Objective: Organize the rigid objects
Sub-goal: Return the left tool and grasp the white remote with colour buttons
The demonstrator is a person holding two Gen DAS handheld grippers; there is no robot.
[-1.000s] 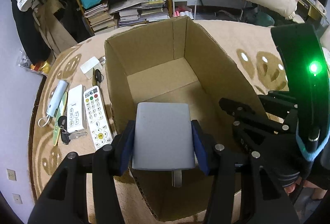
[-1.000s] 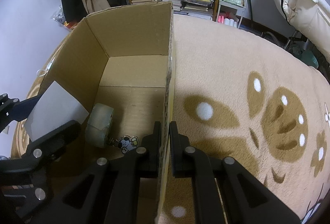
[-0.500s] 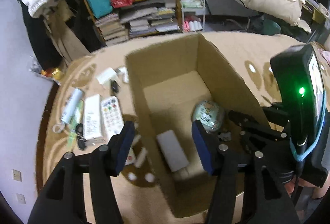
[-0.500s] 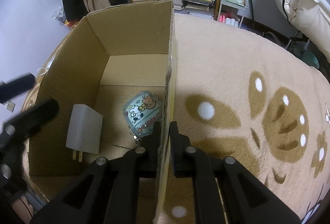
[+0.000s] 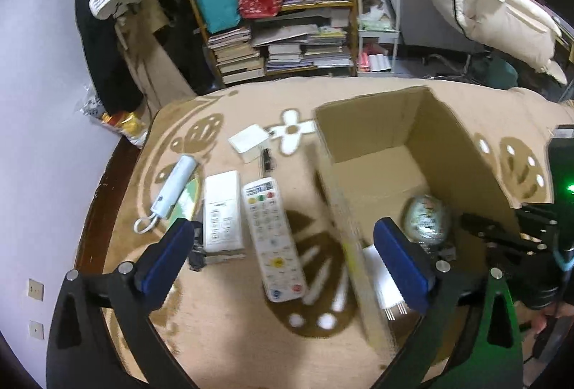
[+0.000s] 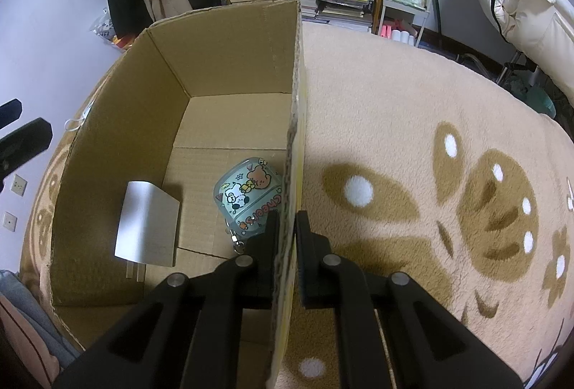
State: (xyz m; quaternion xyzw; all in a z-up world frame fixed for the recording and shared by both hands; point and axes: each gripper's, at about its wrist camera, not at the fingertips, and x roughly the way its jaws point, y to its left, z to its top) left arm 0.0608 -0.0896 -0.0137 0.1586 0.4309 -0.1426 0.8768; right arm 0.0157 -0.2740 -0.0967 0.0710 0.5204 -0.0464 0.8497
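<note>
Blue-padded left gripper (image 5: 283, 260) gapes wide, nothing between its pads. Just ahead and slightly left of centre lies a white rectangular remote control with coloured buttons (image 5: 274, 238), long axis running roughly away from the claw, near end tilted right. So the pads would close across its narrow width with little turning, by my reading. This hand is much the nearer; likely next pick.

Left of it: a shorter white remote (image 5: 222, 209), then a pale blue tube with a cord loop (image 5: 174, 186), a small white box (image 5: 249, 141) further out. All loose on the tan patterned rug (image 5: 222, 317).

Right of the claw, the open brown cardboard box (image 5: 452, 152) holds a white wall charger with prongs (image 6: 147, 224) against its left wall and a rounded pale-green cartoon-printed case (image 6: 249, 197) near the right wall.

Black right gripper (image 6: 285, 238) is clamped onto the box's right wall, one finger inside, one outside, steadying it.

Beyond: cluttered bookshelf (image 5: 280, 41).
</note>
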